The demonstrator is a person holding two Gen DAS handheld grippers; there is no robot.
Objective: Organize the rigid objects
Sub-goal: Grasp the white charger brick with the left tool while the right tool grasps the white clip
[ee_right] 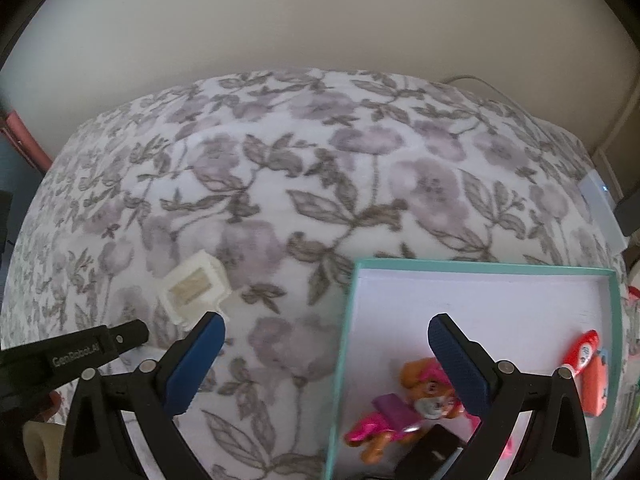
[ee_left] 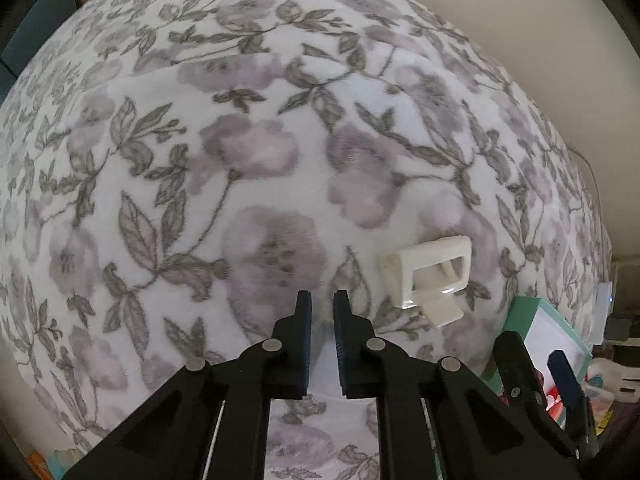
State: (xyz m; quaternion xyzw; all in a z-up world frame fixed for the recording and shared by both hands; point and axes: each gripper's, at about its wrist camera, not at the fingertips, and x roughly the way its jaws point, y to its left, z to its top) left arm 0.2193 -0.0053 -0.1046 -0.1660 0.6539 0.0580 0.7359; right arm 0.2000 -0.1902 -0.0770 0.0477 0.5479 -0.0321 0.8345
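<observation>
A white plastic bracket (ee_left: 428, 276) lies on the floral blanket (ee_left: 280, 140), a little ahead and right of my left gripper (ee_left: 322, 304). The left jaws stand a narrow gap apart with nothing between them. In the right wrist view the bracket (ee_right: 196, 284) lies just beyond my right gripper's left finger. My right gripper (ee_right: 326, 330) is wide open and empty, hovering over the left edge of a teal box (ee_right: 480, 266). In the box lie a pink and orange toy dog (ee_right: 400, 408), a red and white item (ee_right: 582, 350) and a black object (ee_right: 434, 446).
The blanket (ee_right: 320, 184) covers a bed against a beige wall (ee_right: 320, 20). The teal box also shows at the right of the left wrist view (ee_left: 540, 328). A white device (ee_right: 600, 204) and a cable lie by the bed's right edge.
</observation>
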